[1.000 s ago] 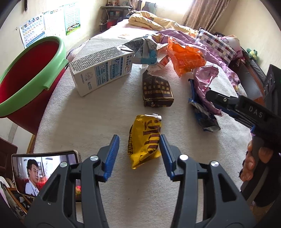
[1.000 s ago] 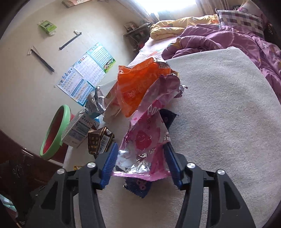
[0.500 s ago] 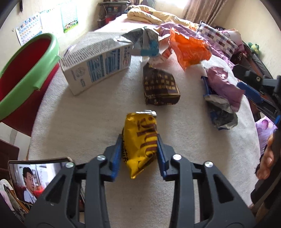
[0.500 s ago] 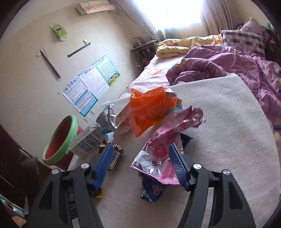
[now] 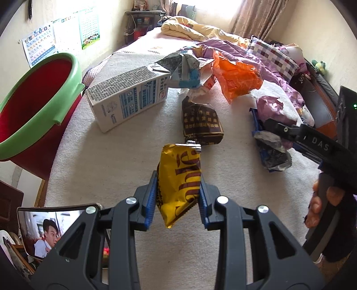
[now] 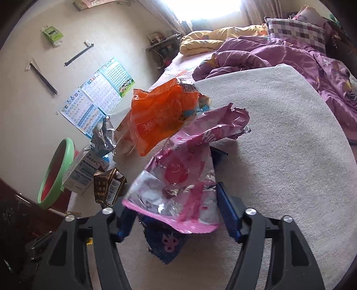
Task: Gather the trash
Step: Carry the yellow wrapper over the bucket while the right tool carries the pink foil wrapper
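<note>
Cream blanket (image 5: 111,160) on the bed, strewn with carton (image 5: 129,98) and wrappers (image 5: 202,121).

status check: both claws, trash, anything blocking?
Left claw shut on yellow wrapper. Right claw closing around pink wrapper, blue wrapper beneath. Bin at left, path clear.

1. Cream walls (image 6: 26,107) carry study posters (image 6: 98,96).
2. A bright window (image 6: 209,9) with brownish curtains (image 5: 256,17) lights the room.
3. The bed (image 5: 138,49) holds a beige blanket (image 6: 279,133), purple duvet (image 6: 279,49), yellow quilt (image 5: 189,29) and checked pillow (image 5: 272,55).
</note>
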A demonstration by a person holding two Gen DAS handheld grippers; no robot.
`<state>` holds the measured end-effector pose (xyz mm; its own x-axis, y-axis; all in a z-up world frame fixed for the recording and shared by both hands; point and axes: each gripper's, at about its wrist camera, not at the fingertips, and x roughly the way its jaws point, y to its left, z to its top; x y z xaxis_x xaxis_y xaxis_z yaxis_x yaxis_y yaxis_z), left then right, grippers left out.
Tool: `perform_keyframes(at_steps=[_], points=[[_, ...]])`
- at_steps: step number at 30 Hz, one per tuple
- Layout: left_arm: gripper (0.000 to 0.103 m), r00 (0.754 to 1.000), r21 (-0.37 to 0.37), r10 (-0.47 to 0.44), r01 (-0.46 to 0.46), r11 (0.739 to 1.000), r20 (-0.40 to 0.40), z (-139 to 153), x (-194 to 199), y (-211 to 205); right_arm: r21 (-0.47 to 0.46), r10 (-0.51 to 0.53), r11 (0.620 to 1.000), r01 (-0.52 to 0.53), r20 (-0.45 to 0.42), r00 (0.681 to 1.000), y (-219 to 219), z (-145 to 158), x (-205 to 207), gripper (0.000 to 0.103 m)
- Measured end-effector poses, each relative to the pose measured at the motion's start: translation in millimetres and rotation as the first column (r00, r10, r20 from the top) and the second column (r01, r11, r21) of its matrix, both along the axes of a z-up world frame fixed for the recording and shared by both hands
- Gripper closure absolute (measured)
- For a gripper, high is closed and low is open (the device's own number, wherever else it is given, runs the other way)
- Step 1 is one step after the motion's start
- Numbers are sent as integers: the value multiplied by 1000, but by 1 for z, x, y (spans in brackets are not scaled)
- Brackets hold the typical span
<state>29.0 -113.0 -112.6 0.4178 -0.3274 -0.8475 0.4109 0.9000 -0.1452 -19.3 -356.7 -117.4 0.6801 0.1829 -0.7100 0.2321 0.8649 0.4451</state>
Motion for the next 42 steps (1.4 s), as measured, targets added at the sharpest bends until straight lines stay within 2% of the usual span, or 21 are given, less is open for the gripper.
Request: perform_keyframes(at_steps=[4, 6, 14, 28, 42], points=[[72, 1000, -7, 7, -7, 1000, 2, 3, 0, 6, -17, 29, 999, -28, 61, 998, 6, 16, -4, 67], [72, 1000, -9, 7, -7, 1000, 7, 4, 0, 6, -23, 35, 999, -34, 81, 996, 9, 23, -5, 68], [72, 1000, -19, 5, -4, 1000, 14, 6, -3, 10, -25, 58, 998, -56, 132, 990, 20, 45, -13, 68], [72, 1000, -31, 1, -1, 1000, 0, 5, 1, 15, -88, 124, 990, -110, 176, 976, 50, 67, -9, 67], [72, 1000, -43, -3, 3, 999, 6, 6, 5, 20, -104, 187, 980, -170, 177, 966, 81, 68, -4, 67]])
